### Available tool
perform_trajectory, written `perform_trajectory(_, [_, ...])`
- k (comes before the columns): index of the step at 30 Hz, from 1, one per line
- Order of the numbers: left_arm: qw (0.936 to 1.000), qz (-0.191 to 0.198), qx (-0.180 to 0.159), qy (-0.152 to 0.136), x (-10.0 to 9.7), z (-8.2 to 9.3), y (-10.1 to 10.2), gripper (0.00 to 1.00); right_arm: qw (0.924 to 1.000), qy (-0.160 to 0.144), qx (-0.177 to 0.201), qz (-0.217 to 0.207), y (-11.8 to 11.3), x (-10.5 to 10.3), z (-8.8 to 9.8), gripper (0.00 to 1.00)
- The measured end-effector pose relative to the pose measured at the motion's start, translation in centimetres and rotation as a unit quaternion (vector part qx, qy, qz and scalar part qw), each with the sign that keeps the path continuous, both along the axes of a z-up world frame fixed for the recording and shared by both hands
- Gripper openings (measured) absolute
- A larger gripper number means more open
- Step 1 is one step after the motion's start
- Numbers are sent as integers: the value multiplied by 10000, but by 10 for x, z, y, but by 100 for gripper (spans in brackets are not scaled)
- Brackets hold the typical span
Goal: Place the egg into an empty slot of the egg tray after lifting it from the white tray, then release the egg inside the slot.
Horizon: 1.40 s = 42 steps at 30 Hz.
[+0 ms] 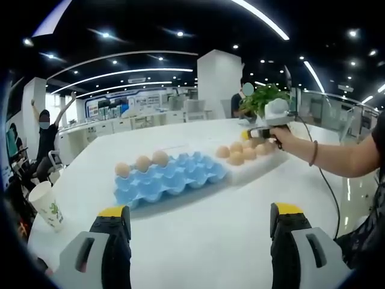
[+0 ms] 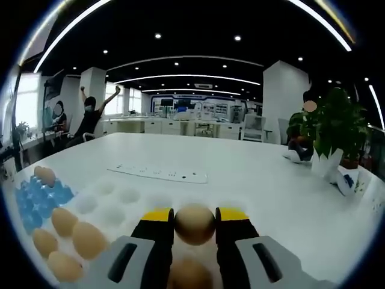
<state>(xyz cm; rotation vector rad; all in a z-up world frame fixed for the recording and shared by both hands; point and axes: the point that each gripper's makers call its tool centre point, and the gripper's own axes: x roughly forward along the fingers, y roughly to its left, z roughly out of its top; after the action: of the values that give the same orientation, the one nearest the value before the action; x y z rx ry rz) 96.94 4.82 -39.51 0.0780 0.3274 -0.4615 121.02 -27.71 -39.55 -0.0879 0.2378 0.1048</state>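
Egg [image 2: 194, 223], brown, sits pinched between the yellow-tipped jaws of the right gripper [image 2: 195, 226], just above the white tray [image 2: 114, 205]; its long axis cannot be told from this angle. Another egg [image 2: 187, 274] lies directly beneath it in the white tray, and four more rest along that tray's near-left side. The blue egg tray [image 1: 171, 180] lies touching the white tray's left end and carries three eggs along its far edge. In the left gripper view, the left gripper [image 1: 201, 232] hangs with jaws spread wide and holding nothing, short of the blue egg tray. A paper cup [image 1: 47, 206] stands on the white table [image 1: 204, 241], left of the blue egg tray.
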Motion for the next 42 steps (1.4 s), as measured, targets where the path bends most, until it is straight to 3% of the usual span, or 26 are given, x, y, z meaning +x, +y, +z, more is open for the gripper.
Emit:
perform_trajectory(6, [10000,-38,-10,-17,-1,1,-2,98,9999,-61,20,114,6,-2,8,28])
perform_trajectory(23, [9999,-99,-8,-51,-4,5,-5,98,9983,78,157,558,48,-14,4,28])
perform_trajectory(42, [9999,-156,6,-63,-6,4,-7,98,9927,68,250,1177,120,-24,9,28])
